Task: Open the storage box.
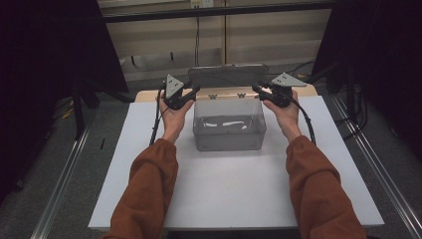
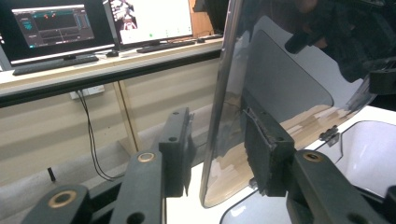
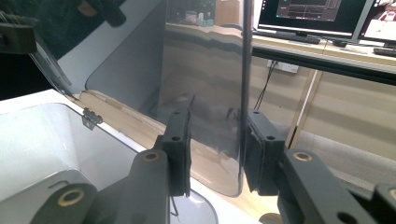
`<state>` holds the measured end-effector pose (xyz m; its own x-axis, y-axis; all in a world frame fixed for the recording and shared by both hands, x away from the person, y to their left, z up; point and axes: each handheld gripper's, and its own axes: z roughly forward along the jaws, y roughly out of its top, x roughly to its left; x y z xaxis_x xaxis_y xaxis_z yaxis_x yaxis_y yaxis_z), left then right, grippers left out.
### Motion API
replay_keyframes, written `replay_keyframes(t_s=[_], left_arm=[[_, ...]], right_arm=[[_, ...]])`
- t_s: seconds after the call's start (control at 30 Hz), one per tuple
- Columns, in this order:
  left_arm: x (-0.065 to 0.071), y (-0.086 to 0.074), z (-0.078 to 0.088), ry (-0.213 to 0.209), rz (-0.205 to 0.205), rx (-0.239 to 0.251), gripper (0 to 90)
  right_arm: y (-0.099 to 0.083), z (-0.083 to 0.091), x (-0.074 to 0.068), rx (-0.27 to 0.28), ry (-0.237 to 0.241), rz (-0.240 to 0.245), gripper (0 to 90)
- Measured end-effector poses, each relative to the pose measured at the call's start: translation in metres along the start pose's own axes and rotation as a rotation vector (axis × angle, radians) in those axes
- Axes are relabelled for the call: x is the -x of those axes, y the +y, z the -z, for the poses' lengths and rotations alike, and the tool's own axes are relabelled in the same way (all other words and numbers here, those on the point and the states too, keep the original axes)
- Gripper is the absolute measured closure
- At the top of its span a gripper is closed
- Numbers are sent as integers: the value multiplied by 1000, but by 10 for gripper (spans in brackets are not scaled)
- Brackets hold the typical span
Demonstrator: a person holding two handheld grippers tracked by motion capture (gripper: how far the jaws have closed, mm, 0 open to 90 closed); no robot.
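A clear plastic box [image 1: 229, 124] stands at the back middle of the white table [image 1: 224, 184], and its hinged lid [image 1: 227, 74] is raised upright behind it. My left gripper [image 1: 195, 91] is at the lid's left edge and my right gripper [image 1: 256, 89] at its right edge. In the left gripper view the lid [image 2: 285, 79] runs between the jaws of the left gripper [image 2: 219, 149], close to one pad [image 2: 266, 154], with a gap to the other. In the right gripper view the lid's edge [image 3: 243, 70] lies against one pad [image 3: 261, 149] of the right gripper [image 3: 217, 149], and the other pad stands clear.
A wooden strip [image 1: 149, 94] runs along the table's back edge under the hinges [image 1: 226, 95]. Behind the table, a desk carries monitors [image 2: 56, 28] and a keyboard [image 2: 163, 45]. Dark curtains hang on both sides. Metal rails [image 1: 64, 184] flank the table on the floor.
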<state>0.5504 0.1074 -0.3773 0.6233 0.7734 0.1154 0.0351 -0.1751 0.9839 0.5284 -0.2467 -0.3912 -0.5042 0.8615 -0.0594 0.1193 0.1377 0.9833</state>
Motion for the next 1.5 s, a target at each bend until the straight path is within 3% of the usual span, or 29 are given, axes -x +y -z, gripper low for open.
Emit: replay_keyframes(t_s=[0.17,0.57,0.73,0.8,0.9,1.07,1.5], left_arm=[[-1,-1,-5,-9,20,1,608],[-3,-10,-16,-26,9,-31,640],[-2,-14,-19,-34,45,-29,662],[-4,-14,-20,-34,29,-39,661],[-4,-14,-21,-39,45,-40,661],[-5,-14,-22,-44,44,-76,664],[-8,-14,-27,-55,129,-128,668]], right_arm=[[0,-1,1,3,-2,-13,660],[-1,-4,4,13,-4,-28,671],[-1,-5,5,13,-4,-43,672],[-2,-6,6,8,-4,-43,673],[-5,-8,7,-3,-5,-41,667],[-10,-12,7,-12,-10,-58,661],[-9,-15,8,-35,-13,-86,662]])
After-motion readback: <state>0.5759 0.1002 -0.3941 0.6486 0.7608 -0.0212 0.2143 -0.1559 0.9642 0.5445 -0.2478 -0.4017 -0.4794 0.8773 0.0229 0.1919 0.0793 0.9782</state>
